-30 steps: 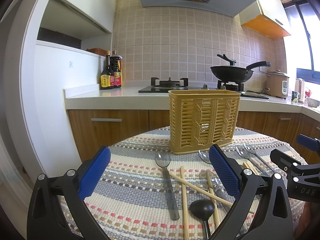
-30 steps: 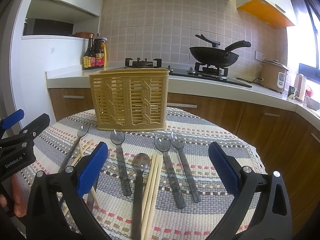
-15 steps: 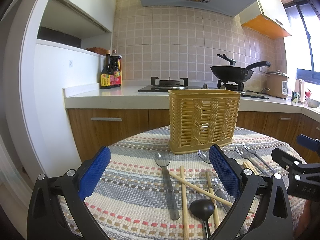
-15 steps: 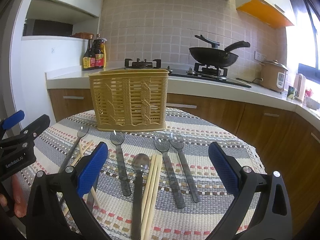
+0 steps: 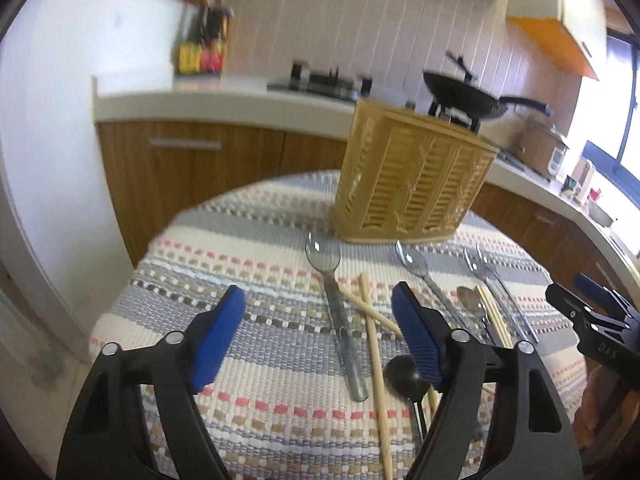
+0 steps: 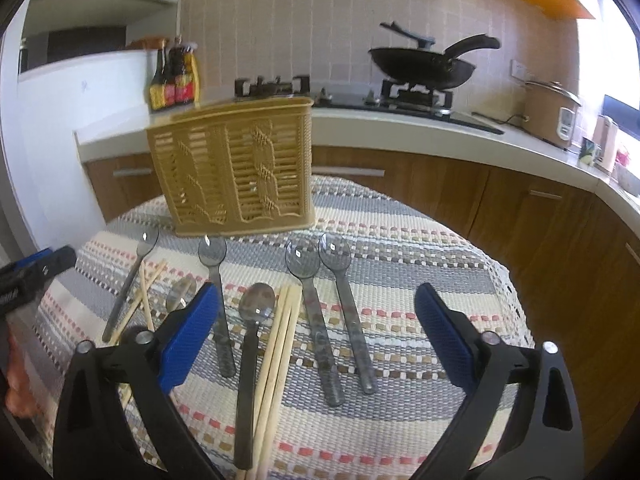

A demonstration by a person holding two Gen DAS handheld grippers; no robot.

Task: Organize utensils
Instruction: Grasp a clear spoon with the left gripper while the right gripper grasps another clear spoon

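A tan slotted utensil basket stands at the far side of a round table with a striped woven cloth. Several clear grey spoons, a metal spoon, a black ladle and pairs of wooden chopsticks lie flat in front of it. My left gripper is open and empty above the cloth, left of a clear spoon. My right gripper is open and empty, hovering over the chopsticks and two clear spoons.
The kitchen counter behind the table holds a gas hob, a black wok, sauce bottles and a rice cooker. The table edge drops off at the left and right.
Both grippers have tilted downward and moved in over the table, so the utensils sit higher and closer in view. The left view is motion-blurred. Both stay open and empty.
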